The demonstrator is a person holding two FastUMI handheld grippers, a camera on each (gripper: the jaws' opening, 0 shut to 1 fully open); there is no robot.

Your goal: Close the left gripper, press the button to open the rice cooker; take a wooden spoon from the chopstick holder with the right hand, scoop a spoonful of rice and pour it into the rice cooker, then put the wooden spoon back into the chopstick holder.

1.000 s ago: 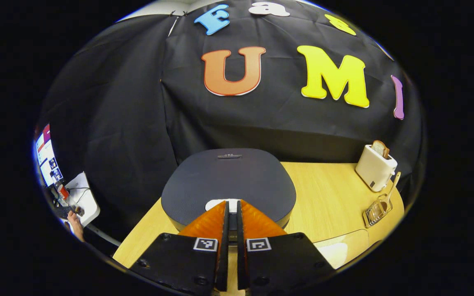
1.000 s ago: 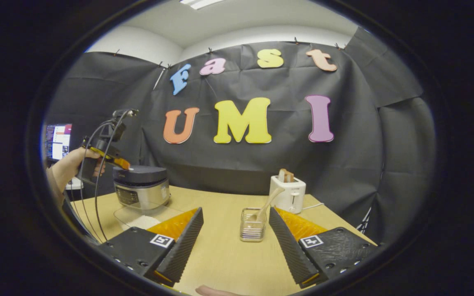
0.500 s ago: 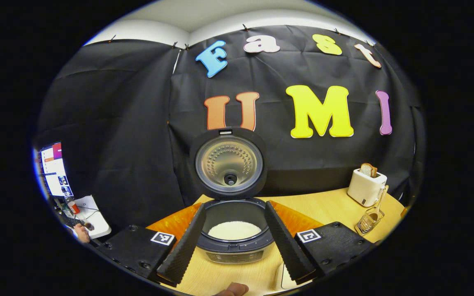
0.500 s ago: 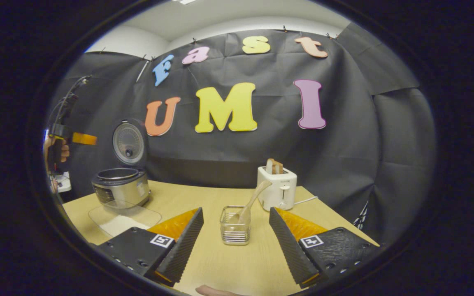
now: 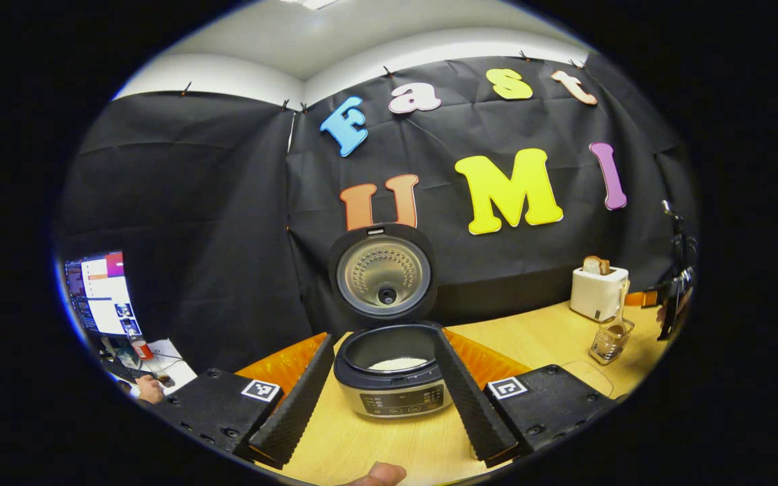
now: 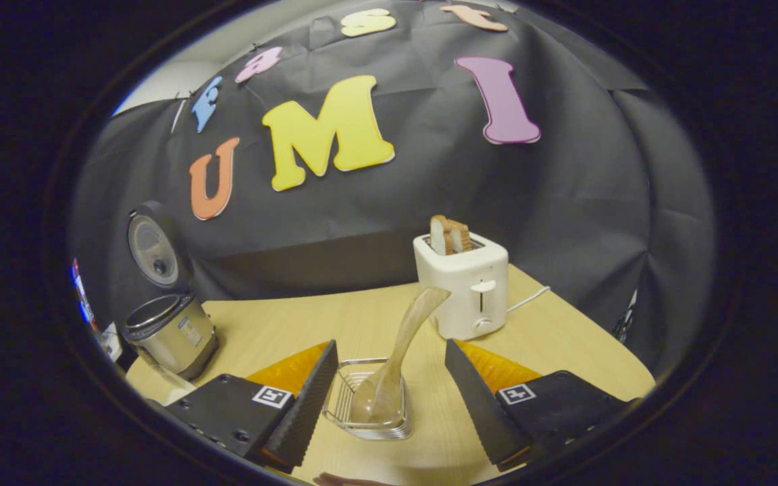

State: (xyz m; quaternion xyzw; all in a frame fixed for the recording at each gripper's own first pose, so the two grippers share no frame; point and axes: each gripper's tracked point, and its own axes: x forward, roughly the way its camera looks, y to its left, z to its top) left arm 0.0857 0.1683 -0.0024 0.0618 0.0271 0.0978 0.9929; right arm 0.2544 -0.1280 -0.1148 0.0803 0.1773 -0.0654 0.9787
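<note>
rice cooker (image 5: 389, 371) stands open on the table (image 5: 551, 337), lid upright, white rice inside; the button press is judged done. left gripper (image 5: 382, 395) hangs released before the cooker, grasping nothing. step in hand: fetching the wooden spoon (image 6: 402, 347), which leans in the chopstick holder (image 6: 369, 405) near the toaster (image 6: 463, 283). right gripper (image 6: 389, 398), fingers spread wide, flanks the holder, apparently not yet touching the handle. next move calls for closing on the handle and lifting upward.

No text can be read: the rice cooker's (image 5: 389, 378) panel markings and the monitor (image 5: 100, 295) are too small.
</note>
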